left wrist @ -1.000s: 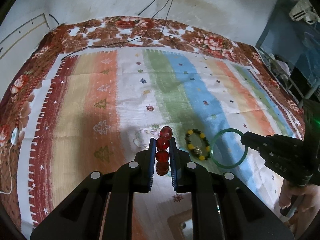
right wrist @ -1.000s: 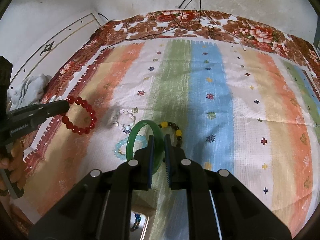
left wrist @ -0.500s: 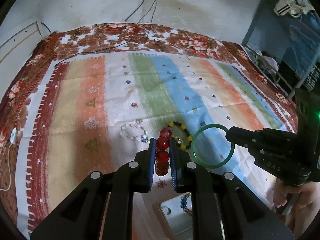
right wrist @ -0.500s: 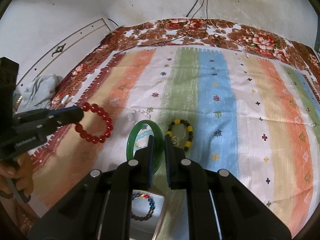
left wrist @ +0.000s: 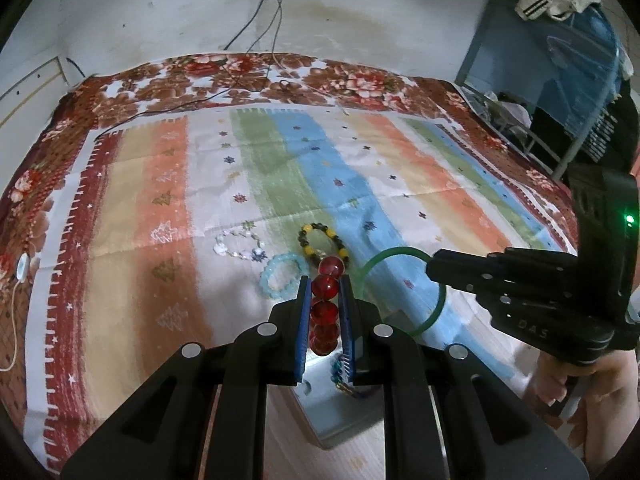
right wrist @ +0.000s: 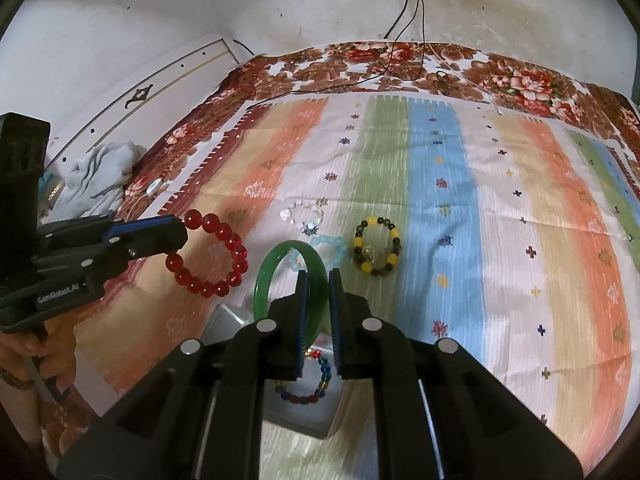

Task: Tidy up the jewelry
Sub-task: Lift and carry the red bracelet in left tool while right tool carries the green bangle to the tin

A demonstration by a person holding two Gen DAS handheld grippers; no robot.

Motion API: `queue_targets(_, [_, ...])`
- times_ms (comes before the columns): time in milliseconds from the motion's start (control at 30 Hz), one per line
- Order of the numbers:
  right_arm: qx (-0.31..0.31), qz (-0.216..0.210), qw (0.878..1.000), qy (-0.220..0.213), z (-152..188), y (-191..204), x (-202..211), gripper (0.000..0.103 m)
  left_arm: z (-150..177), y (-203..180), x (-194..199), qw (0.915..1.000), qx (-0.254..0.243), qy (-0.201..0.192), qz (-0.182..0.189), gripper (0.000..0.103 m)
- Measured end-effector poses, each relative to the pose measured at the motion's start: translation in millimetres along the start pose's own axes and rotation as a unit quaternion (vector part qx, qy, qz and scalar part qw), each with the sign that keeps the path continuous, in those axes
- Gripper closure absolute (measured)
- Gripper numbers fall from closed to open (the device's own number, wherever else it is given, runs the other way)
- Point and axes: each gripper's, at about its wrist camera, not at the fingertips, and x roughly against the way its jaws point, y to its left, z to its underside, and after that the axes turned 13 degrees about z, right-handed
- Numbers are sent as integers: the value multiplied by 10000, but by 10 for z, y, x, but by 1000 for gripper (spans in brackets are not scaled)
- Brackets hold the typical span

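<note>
With the left gripper (left wrist: 325, 312) pinching the red bead bracelet (right wrist: 212, 256) and the right gripper (right wrist: 318, 308) clamping the green bangle (right wrist: 280, 276) above the metal tray (right wrist: 300, 416), early release could drop either outside it

You can read "GenRobot.AI" on the left gripper (right wrist: 182, 236) body, and "DAS" on the right gripper (left wrist: 430, 268).

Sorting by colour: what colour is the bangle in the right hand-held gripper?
Green bangle; clearest in the right wrist view.
</note>
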Motion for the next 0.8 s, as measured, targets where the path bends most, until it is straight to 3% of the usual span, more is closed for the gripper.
queue_targets(333, [84, -62, 9999, 93, 217, 81, 81, 92, 243, -156, -26, 9997, -98, 194, 113, 90])
queue_targets(800, [110, -60, 9997, 210, 303, 101, 54, 91, 307, -174, -51, 9995, -100, 290, 120, 90])
